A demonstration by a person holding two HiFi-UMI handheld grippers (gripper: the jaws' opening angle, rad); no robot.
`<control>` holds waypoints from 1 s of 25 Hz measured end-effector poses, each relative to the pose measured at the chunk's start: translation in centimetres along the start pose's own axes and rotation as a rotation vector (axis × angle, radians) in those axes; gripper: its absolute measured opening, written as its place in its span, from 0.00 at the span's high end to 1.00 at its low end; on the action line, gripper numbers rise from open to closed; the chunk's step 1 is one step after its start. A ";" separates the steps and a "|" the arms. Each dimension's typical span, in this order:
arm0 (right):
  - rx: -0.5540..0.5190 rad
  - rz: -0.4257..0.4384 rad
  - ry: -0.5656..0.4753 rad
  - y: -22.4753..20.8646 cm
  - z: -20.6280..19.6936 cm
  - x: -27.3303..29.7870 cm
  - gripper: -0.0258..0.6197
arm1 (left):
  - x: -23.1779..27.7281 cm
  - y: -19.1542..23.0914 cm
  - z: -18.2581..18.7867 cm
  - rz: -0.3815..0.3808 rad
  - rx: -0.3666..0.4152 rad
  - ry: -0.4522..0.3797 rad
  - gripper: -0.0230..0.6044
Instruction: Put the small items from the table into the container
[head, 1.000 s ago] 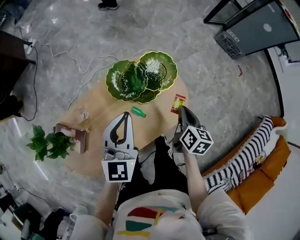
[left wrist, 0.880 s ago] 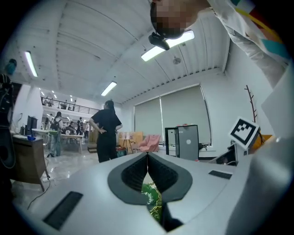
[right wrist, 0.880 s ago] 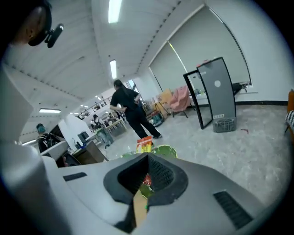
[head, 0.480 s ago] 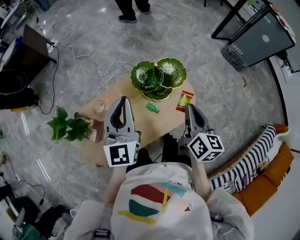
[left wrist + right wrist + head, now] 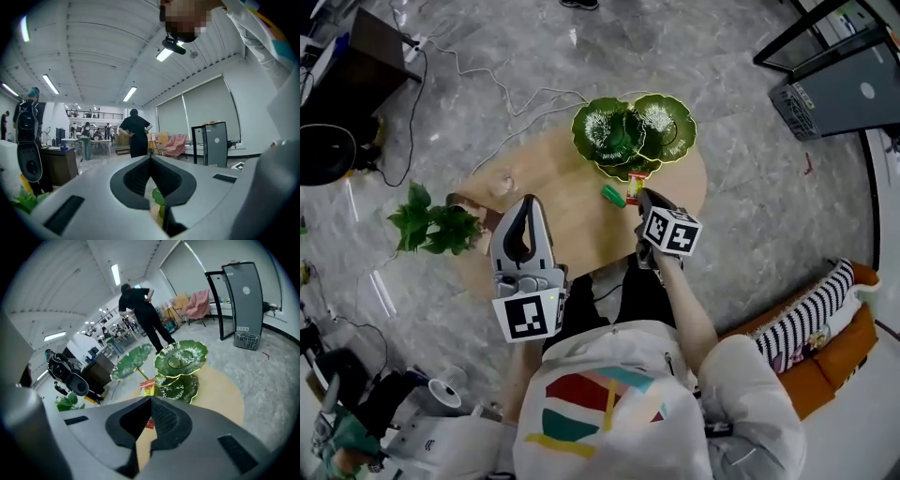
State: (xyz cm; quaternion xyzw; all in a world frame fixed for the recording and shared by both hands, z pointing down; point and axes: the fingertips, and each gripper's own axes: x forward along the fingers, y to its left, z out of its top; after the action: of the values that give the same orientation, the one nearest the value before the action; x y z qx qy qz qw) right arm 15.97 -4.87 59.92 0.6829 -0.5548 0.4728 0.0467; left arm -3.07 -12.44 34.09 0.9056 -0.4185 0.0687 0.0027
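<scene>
A green leaf-shaped tiered dish (image 5: pixel 633 131) (image 5: pixel 180 357) stands at the far end of the oval wooden table (image 5: pixel 572 230) (image 5: pixel 220 385). A small green item (image 5: pixel 612 195) lies in front of it. Beside that lies a red packet (image 5: pixel 634 181) (image 5: pixel 147 387), partly hidden in the head view by my right gripper (image 5: pixel 646 195) (image 5: pixel 151 399). That gripper is shut, empty and angled down, with its tips just short of the packet. My left gripper (image 5: pixel 528 200) (image 5: pixel 150 157) is shut and empty, held about level over the table's near left part.
A potted plant (image 5: pixel 431 225) and a clear glass (image 5: pixel 500 185) sit at the table's left end. Cables (image 5: pixel 502 89) trail over the marble floor. A sofa with a striped cushion (image 5: pixel 806 323) is at right. A person in black (image 5: pixel 134 136) stands beyond the table.
My right gripper drew back, then came forward over the table to the red packet. The left gripper shifted a little and stays shut. The head view has swung, so the table sits more centrally.
</scene>
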 end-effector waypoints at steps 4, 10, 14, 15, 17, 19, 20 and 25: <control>-0.067 -0.038 0.085 -1.9 -1.3 5.8 0.94 | -0.3 0.5 -2.0 0.057 0.008 0.069 0.95; -0.110 -0.042 0.068 -3.5 -0.7 11.4 0.94 | -0.1 -0.5 -4.9 0.077 0.053 0.139 0.95; -0.127 -0.139 0.021 -4.7 -0.9 12.4 0.59 | -0.4 -1.2 -5.3 0.079 0.030 0.136 0.95; -0.138 -0.146 0.020 -4.7 -1.2 12.0 0.58 | -0.4 -1.3 -5.2 0.080 0.031 0.133 0.95; -0.170 -0.126 0.040 -3.9 -1.8 10.6 0.58 | -0.5 -1.3 -4.7 0.084 0.028 0.120 0.95; -0.218 -0.064 0.080 -2.4 -2.3 8.6 0.58 | -0.6 -1.0 -3.9 0.094 0.019 0.098 0.95; -0.251 -0.011 0.095 -1.2 -2.3 7.4 0.59 | -0.7 -0.9 -3.5 0.100 0.015 0.084 0.95; -0.356 0.102 -0.016 4.7 0.9 -0.8 0.88 | -1.3 0.5 -1.1 0.126 0.028 0.018 0.95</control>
State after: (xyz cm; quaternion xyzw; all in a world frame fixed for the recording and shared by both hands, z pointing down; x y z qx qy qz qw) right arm 12.79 -6.60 56.69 0.6386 -0.6641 0.3634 0.1383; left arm -4.39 -11.68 34.98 0.8767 -0.4737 0.0828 -0.0104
